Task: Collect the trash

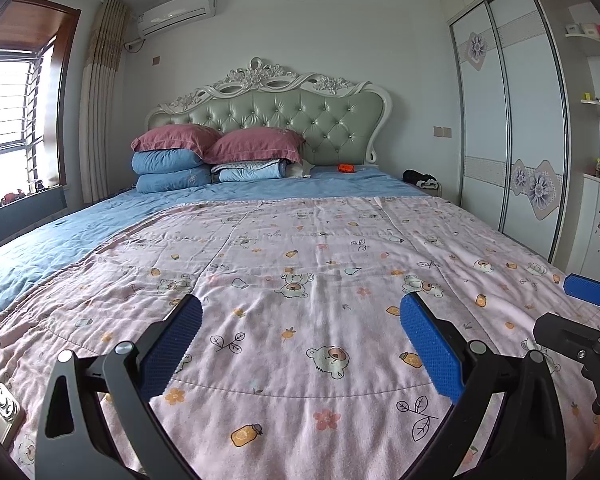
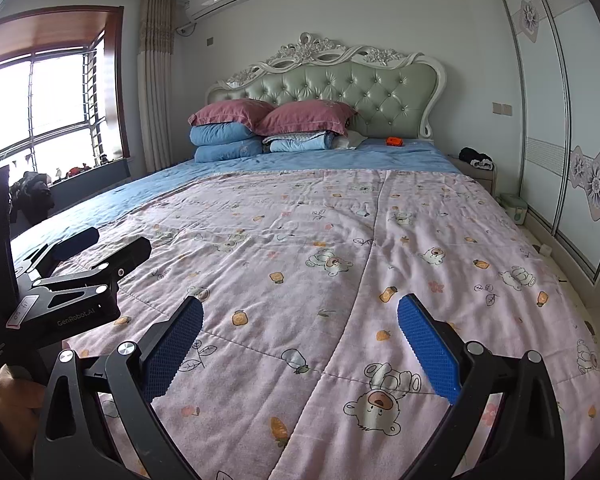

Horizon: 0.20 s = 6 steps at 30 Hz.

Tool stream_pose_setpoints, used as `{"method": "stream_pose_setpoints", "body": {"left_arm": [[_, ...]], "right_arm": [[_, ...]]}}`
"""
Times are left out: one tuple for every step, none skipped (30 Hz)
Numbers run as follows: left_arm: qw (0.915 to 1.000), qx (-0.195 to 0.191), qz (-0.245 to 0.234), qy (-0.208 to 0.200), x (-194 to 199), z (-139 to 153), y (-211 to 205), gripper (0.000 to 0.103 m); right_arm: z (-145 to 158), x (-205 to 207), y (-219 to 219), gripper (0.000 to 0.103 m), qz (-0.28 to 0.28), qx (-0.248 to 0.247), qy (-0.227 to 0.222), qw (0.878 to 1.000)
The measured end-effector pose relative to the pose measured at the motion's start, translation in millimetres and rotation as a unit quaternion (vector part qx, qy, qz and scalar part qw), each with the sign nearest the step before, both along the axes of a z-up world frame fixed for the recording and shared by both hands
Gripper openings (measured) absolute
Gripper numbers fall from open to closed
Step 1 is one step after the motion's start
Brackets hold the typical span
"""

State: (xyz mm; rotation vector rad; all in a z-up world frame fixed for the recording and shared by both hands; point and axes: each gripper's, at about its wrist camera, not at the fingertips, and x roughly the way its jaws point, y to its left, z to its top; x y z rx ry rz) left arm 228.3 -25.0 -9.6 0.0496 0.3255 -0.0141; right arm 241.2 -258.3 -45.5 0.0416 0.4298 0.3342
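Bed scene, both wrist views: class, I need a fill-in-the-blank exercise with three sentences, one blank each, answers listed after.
1. Both the left gripper and the right gripper have their jaws ____.
2. The small orange item lies on the ____ sheet near the headboard.
3. Each stack of folded bedding is topped by a ____ pillow.

Missing words: open; blue; maroon

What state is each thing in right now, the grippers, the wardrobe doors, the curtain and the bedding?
Left gripper: open, empty.
Right gripper: open, empty.
Wardrobe doors: shut.
Curtain: drawn aside.
Quilt: spread flat.
Pillows: stacked on folded blankets.
Orange item: lying by the headboard.
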Motion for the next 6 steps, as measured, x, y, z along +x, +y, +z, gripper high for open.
{"method": "stream_pose_setpoints", "body": {"left_arm": [[1.0,0.0,0.0,0.0,0.1,0.0,-0.1,0.099],[1.0,0.0,0.0,0.0,0.2,-0.1,-0.2,0.099],[1.0,0.001,0.0,0.0,0.1,0.0,-0.3,0.099],[1.0,0.001,0.0,0.0,-0.1,-0.1,-0.3,0.099],[1.0,0.001,0.0,0.0,0.0,-0.2,-0.1,0.099],[1.0,0.0,0.0,0.0,-0.1,-0.1,-0.3,0.099]], "right_arm": [[0.0,0.0,0.1,0.094,0.0,0.0,0.0,1.0],[0.0,-0.1,0.1,0.094,0.0,0.0,0.0,1.0],[0.0,0.0,0.1,0.094,0.0,0.0,0.0,1.0],[-0.1,0.0,0.0,0.094,0.0,0.0,0.0,1.0],[-0.2,0.0,-0.1,0.094,0.0,0.0,0.0,1.0],[0.1,-0.1,0.1,0.094,0.0,0.0,0.0,1.0]]}}
